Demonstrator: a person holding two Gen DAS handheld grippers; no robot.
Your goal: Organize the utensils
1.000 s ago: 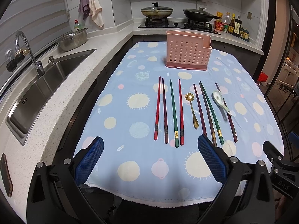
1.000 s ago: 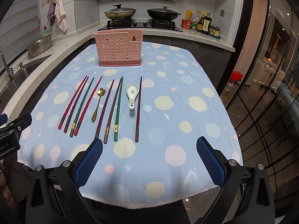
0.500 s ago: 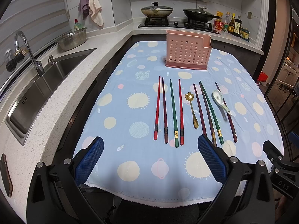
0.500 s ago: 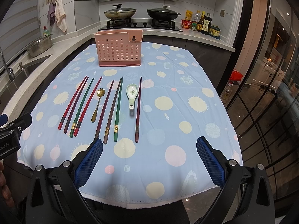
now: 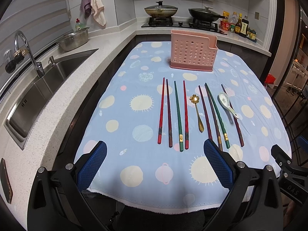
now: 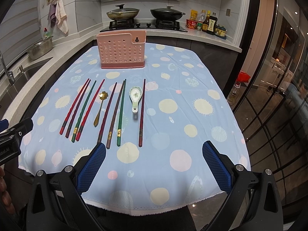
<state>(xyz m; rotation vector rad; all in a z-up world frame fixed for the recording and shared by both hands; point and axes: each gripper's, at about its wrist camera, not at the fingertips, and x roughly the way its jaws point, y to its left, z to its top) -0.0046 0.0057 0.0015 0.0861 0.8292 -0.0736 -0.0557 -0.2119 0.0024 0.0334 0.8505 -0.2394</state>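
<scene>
Nothing has moved since the earlier frames: tabletop, pink holder, chopsticks and spoons lie untouched. Left gripper and right gripper hover, jaws released, empty; sorting hasn't begun.

Left gripper: jaws spread wide, blue ribbed pads facing each other across an empty gap, nothing held. Right gripper: same posture, jaws wide apart, pads bare. Both level, pointing forward, side by side; each shows at the edge of the other's view. Bare fingers just visible behind the left unit in the right wrist view.
</scene>
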